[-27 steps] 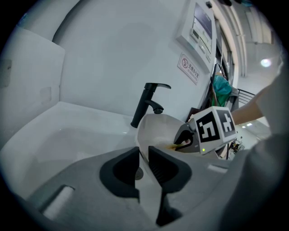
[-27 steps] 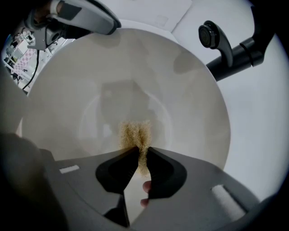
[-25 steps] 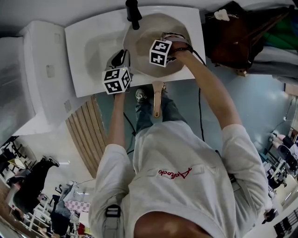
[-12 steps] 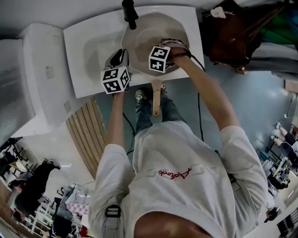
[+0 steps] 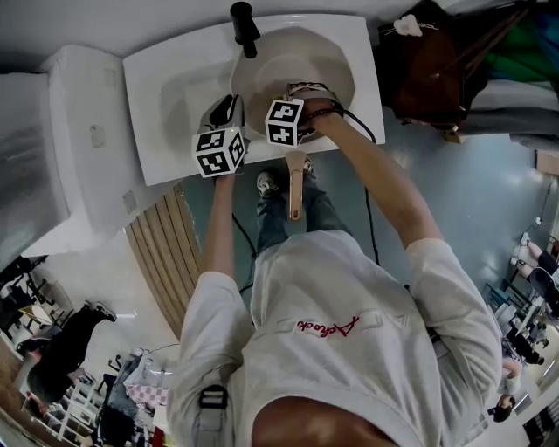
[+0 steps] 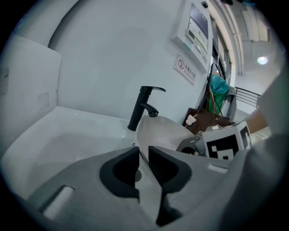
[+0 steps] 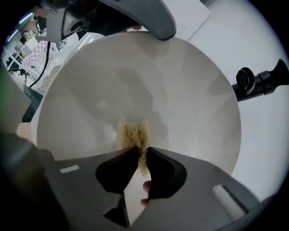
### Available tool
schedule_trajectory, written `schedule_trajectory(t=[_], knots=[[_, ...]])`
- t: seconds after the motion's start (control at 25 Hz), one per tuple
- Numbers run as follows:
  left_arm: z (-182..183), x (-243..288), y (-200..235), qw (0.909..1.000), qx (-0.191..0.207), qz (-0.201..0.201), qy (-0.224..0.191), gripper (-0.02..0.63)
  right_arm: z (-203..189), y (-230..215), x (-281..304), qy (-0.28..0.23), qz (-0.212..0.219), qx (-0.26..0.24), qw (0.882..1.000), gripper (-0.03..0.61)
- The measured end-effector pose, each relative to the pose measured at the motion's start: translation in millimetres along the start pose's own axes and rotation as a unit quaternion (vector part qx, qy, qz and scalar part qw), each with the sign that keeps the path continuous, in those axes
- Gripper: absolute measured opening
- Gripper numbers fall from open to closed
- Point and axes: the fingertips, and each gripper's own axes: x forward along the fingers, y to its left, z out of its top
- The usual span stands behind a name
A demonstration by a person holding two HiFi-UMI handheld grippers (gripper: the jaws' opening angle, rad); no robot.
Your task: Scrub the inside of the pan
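Note:
A beige pan (image 5: pixel 306 54) sits tilted in the white sink (image 5: pixel 170 96), its tan handle (image 5: pixel 295 185) sticking out over the front edge toward me. In the left gripper view my left gripper (image 6: pixel 143 159) is shut on the pan's near rim (image 6: pixel 141 149), which passes between its jaws. My right gripper (image 7: pixel 142 155) is inside the pan (image 7: pixel 180 90), shut on a tan fibrous scrubber (image 7: pixel 133 132) that presses against the pan's bottom. In the head view the right gripper's marker cube (image 5: pixel 284 121) hides its jaws and the scrubber.
A black faucet (image 5: pixel 245 27) stands at the sink's back, just left of the pan's far rim. There is a white cabinet top (image 5: pixel 74 140) to the left, a brown bag (image 5: pixel 432 61) to the right, and wooden slats (image 5: pixel 162 249) below the sink.
My right gripper has slid left and toward me across the pan's bottom with the scrubber. The left gripper has kept its place on the rim.

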Motion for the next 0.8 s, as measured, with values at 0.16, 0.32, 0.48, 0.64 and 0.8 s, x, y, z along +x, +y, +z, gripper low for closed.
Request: schedule_trajectory(t=[0.16,0.32,0.48,0.64,0.8], knots=[[-2,-2,-2,1.0000,0.008,-0.002,0.005,0.064,6,-7,0,-0.008,-0.005,0.008,1.000,0.071],[-6,-6,-4,0.9998,0.015,-0.004,0.011,0.064,9,-14,0,-0.013,-0.014,0.009,1.000,0.071],[-7,-11,-6,0.9997,0.020,-0.005,0.012,0.064,5,-26,2,-0.009,-0.022,0.026,0.999,0.071],[-6,-18,-4,0.9997,0.023,-0.001,0.007,0.064,-5,-34,4,-0.003,-0.026,0.045,0.999,0.069],[-2,-26,-2,0.9997,0.023,0.002,-0.001,0.063,-15,-34,5,0.002,-0.024,0.068,0.997,0.069]])
